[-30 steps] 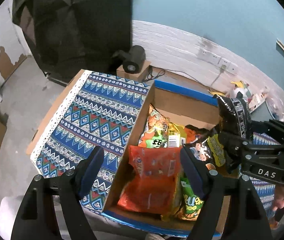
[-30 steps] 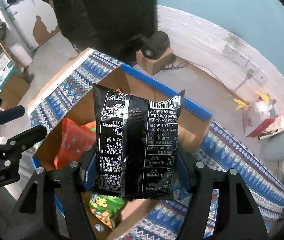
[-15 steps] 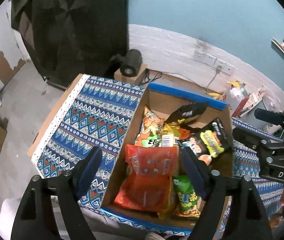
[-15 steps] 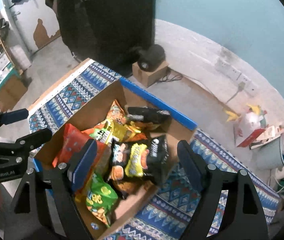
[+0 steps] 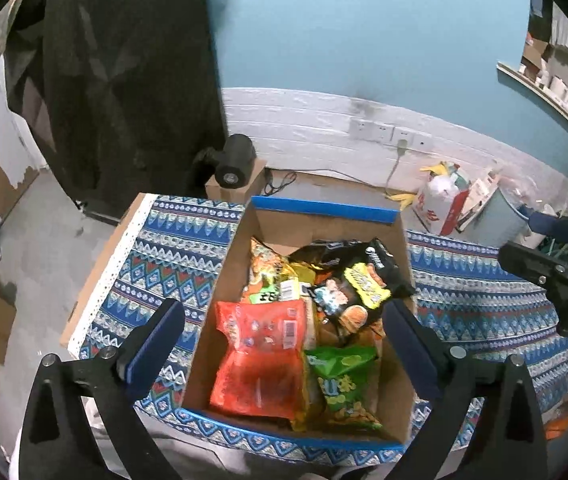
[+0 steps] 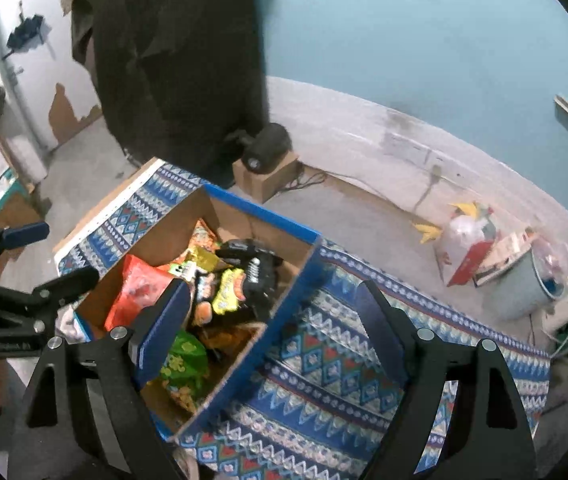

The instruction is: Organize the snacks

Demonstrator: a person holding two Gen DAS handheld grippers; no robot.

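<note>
Right hand-held gripper empty, jaws just opened; black snack bag in box, beyond.

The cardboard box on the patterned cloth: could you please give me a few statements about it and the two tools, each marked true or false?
1. The cardboard box holds several snack bags. True.
2. The right tool grips a black bag. False: nothing is between its jaws, which have just been opening; the black bag lies in the box.
3. The orange-red bag lies at the box's near left in the left wrist view. True.
4. The green bag lies on the patterned cloth outside the box. False: it is inside, beside the orange-red bag.
5. The left tool is open and empty. True; its jaws have just been opening.
</note>
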